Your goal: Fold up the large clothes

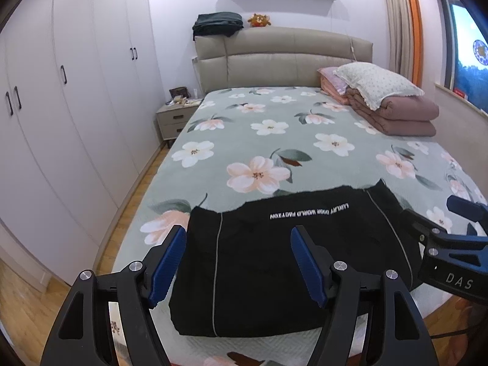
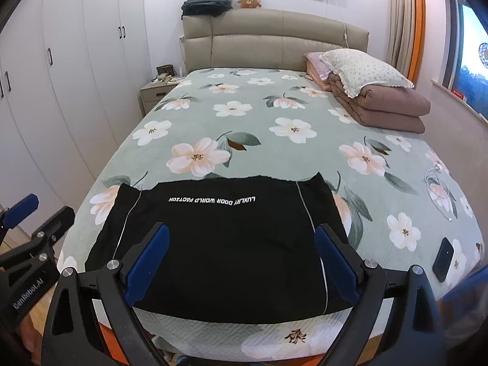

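The black garment point(image 2: 219, 244) lay folded flat at the foot of the bed point(image 2: 274, 116). Both the left tool point(image 1: 238, 262) and the right tool point(image 2: 241, 262) were held wide open above it, empty. A matched grip on the near edge was judged advisable for an even fold.

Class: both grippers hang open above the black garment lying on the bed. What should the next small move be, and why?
Probably lower the left gripper and right gripper to the black garment's near edge. Both are open and hold nothing, and the garment lies flat on the bed, seemingly partly folded, so another fold looks due.
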The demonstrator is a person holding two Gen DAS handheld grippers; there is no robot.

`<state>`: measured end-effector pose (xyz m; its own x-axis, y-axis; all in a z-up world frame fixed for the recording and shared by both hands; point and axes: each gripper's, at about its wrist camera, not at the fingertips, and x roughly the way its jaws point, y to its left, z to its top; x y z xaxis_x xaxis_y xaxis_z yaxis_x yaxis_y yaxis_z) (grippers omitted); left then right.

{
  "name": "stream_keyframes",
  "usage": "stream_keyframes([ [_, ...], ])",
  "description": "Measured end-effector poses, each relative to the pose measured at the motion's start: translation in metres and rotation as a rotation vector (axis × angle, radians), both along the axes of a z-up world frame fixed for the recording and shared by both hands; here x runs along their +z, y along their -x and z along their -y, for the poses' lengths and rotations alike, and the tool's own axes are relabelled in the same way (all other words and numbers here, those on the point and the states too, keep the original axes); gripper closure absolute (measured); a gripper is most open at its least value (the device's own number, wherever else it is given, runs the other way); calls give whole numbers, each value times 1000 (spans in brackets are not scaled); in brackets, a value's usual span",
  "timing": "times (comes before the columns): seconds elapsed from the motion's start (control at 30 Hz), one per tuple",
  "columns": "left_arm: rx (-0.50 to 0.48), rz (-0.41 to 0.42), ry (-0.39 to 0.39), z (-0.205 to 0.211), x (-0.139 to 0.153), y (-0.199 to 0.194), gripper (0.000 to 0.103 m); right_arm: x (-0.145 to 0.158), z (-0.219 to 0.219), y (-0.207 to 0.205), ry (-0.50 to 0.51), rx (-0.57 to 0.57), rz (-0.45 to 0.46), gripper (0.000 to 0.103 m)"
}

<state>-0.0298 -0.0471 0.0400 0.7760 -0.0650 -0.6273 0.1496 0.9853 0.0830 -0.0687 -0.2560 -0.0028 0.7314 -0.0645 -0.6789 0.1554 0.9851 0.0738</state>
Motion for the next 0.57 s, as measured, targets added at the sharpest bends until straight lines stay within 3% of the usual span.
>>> stream_keyframes([
  [0.2,8,22,-14,3,10,-3,31,2,1,-3,-1,5,-4,6],
  [0.37,-57,-55,46,7,1,-11,30,0,-2,-6,-7,14,-16,6],
  [0.5,-23,16,11,7,-4,-5,30,-7,-5,-9,-7,23,-37,6],
  [0.57,-52,-6,29,6,-6,-5,30,-10,-6,-9,-7,26,-44,6],
])
